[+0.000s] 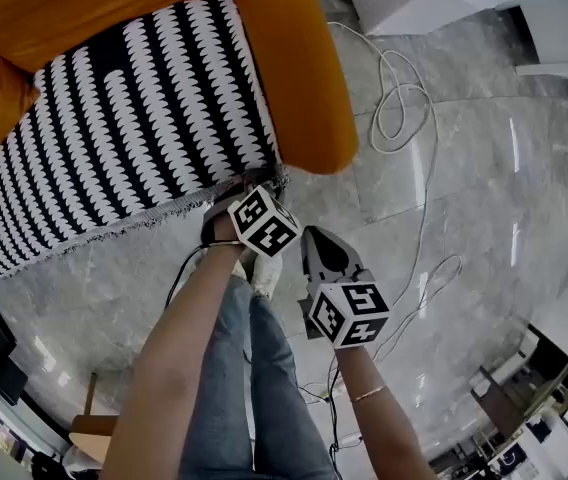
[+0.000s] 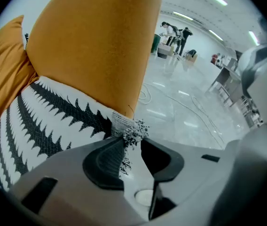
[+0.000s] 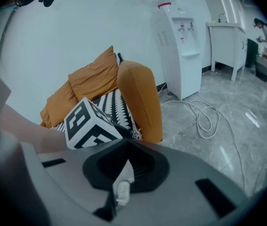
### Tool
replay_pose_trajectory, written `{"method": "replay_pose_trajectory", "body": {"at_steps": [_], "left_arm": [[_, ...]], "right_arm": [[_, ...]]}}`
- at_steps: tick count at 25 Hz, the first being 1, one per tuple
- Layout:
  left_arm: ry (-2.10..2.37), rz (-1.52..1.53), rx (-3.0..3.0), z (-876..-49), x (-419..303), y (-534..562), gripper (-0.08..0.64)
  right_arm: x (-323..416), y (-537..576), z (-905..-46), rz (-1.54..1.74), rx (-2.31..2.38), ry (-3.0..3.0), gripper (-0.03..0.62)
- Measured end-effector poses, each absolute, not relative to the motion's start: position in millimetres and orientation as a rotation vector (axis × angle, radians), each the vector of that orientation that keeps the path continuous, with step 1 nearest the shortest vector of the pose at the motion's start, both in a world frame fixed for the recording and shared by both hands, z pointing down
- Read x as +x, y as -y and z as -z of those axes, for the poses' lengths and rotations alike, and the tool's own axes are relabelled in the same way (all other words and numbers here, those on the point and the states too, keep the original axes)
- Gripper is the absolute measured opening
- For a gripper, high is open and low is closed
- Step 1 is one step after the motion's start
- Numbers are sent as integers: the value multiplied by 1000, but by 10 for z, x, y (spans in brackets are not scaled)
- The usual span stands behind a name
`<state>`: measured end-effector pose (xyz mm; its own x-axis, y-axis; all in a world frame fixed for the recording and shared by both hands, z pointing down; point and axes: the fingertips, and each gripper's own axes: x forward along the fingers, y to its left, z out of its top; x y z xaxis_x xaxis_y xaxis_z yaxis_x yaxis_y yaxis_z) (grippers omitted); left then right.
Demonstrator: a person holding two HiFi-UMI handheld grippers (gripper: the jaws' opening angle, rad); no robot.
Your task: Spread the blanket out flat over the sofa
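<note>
Looking down past blue jeans point(image 1: 264, 398) and two bare forearms first. Closest in: grey two-jaw right gripper point(image 1: 314, 240) with a black-and-white marker cube, jaws pressed together on nothing, hanging over the glossy grey marble floor point(image 1: 464, 218) just off the front end of the fat orange sofa armrest point(image 1: 294, 68). Next up, matching left gripper point(image 2: 132, 140), right at the foot of that armrest's front end. Jaws spread apart, with the fringed corner of the black-and-white zigzag-striped blanket point(image 1: 134, 118) sitting loose in the gap, brushing one ribbed pad and clear of the other as far as can be told.

Blanket itself: laid over the seat on the inner side of the armrest, looking pretty smooth, fringed edge hanging over the front, corner dropping down right beside the armrest. Further back on that inner side, two orange cushions point(image 3: 93, 76) propped at the rear of the seat in front of a white wall.

On the outer side of the armrest, looped white cable point(image 1: 399, 108) snaking across the floor, well apart from the blanket. Farther out past the armrest on that same side, tall white water dispenser point(image 3: 178, 46) with a bottle on top, then a white cabinet point(image 3: 225, 46) beyond it.
</note>
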<state>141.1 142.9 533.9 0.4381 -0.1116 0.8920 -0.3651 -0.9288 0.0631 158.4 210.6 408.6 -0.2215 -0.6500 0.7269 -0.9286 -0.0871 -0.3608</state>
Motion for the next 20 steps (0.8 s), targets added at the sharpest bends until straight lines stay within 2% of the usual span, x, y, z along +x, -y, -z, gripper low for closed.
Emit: {"method": "replay_pose_trajectory", "body": {"at_steps": [6, 14, 20], "left_arm": [[370, -1423, 2404, -5559, 1406, -1774, 118], [534, -1146, 2301, -4992, 1083, -2090, 89], [677, -1023, 2290, -4413, 884, -1918, 74]], "right_arm": [[1669, -2104, -4320, -1223, 1717, 1853, 11], [1565, -2158, -4018, -1184, 1686, 1882, 11], [1500, -2068, -3685, -1138, 1657, 1936, 11]]}}
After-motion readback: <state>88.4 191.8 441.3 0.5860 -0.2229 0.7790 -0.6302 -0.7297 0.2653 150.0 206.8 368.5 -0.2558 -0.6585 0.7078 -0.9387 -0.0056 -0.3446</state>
